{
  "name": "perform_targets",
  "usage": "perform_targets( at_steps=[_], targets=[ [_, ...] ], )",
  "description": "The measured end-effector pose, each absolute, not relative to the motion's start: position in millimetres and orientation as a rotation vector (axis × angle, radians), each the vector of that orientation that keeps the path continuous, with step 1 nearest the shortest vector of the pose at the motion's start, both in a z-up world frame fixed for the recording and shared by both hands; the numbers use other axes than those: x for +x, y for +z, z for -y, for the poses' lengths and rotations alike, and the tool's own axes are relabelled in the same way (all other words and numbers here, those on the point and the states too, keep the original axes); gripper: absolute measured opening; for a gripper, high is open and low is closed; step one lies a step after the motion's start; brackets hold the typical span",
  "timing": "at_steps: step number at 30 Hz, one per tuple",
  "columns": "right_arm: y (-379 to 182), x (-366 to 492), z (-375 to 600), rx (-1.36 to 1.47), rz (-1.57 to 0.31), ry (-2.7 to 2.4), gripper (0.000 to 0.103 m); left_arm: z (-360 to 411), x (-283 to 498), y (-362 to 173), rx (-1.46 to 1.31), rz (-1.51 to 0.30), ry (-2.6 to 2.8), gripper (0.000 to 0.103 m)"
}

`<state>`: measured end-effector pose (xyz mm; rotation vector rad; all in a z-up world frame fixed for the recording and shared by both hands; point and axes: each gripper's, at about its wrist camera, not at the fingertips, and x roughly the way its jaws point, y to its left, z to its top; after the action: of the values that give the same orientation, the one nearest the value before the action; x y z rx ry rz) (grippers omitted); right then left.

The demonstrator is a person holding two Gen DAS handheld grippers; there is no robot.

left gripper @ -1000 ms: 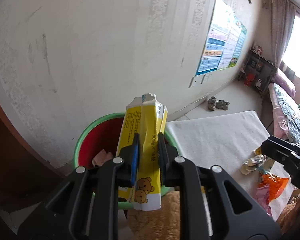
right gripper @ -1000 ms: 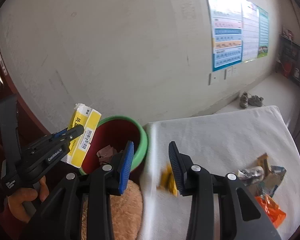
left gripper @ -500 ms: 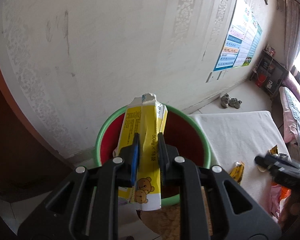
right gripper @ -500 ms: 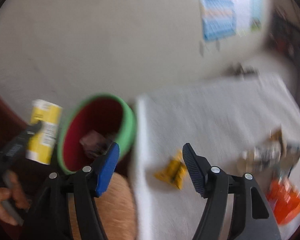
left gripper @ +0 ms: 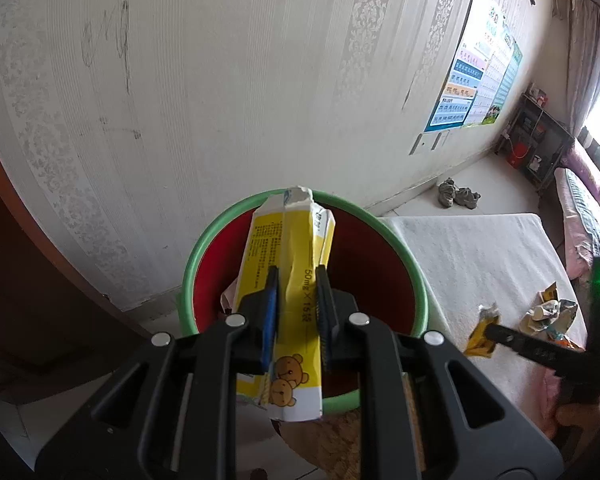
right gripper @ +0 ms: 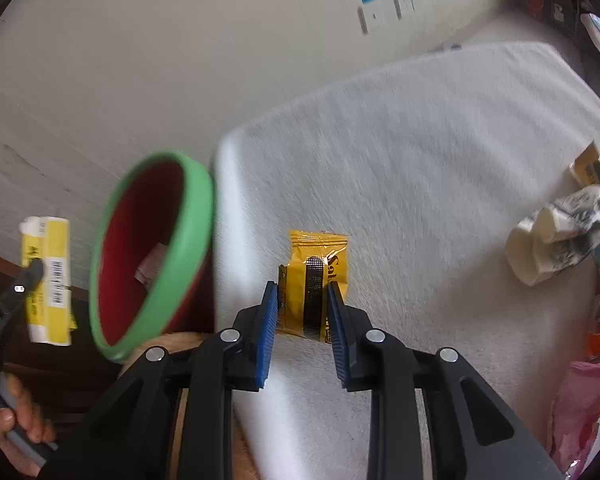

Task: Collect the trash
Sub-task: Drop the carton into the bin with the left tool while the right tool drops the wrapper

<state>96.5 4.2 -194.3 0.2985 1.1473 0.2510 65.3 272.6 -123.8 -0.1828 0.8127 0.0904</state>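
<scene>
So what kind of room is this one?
Most likely a lived-in bedroom at home: a bed with pink bedding by the window, shoes on the floor, a wall poster.

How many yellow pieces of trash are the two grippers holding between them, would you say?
2: yellow carton in the left gripper over the bin; yellow sachet in the right gripper on the white cloth.

red bin (left gripper: 364,264), green rim; yellow packet (right gripper: 316,280)
</scene>
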Motion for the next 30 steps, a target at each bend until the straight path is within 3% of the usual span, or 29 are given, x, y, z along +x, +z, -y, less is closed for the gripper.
perform_targets(
  at_steps=[15, 22, 24, 25, 30],
  targets=[
    [-99.7, 104.6, -68.2, 0.313, -0.976, 0.526, 0.025, -273.5, 66.8, -137.1, -0.156, -0.849, 0.107, 0.017],
    [-94.1, 112.5, -95.7, 0.296, -0.967, 0.594, 0.028, -278.2, 68.3, -141.9, -0.149, -0.860, 0.136, 0.018],
    [-93.8, 113.9, -100.0, 0.301, -0.964, 0.605, 0.055, -279.7, 69.3, -142.0, -0.151, -0.859, 0.161, 0.043],
    [-94.0, 113.1, -100.1, 0.303, -0.953, 0.602, 0.061, -280.5, 68.5, -141.4, -0.160, -0.850, 0.164, 0.065],
    [-95.1, 104.1, -86.8, 0.321, -0.949, 0.598, 0.061, -276.6, 64.5, -139.6, -0.132, -0.846, 0.167, 0.069]
  ],
)
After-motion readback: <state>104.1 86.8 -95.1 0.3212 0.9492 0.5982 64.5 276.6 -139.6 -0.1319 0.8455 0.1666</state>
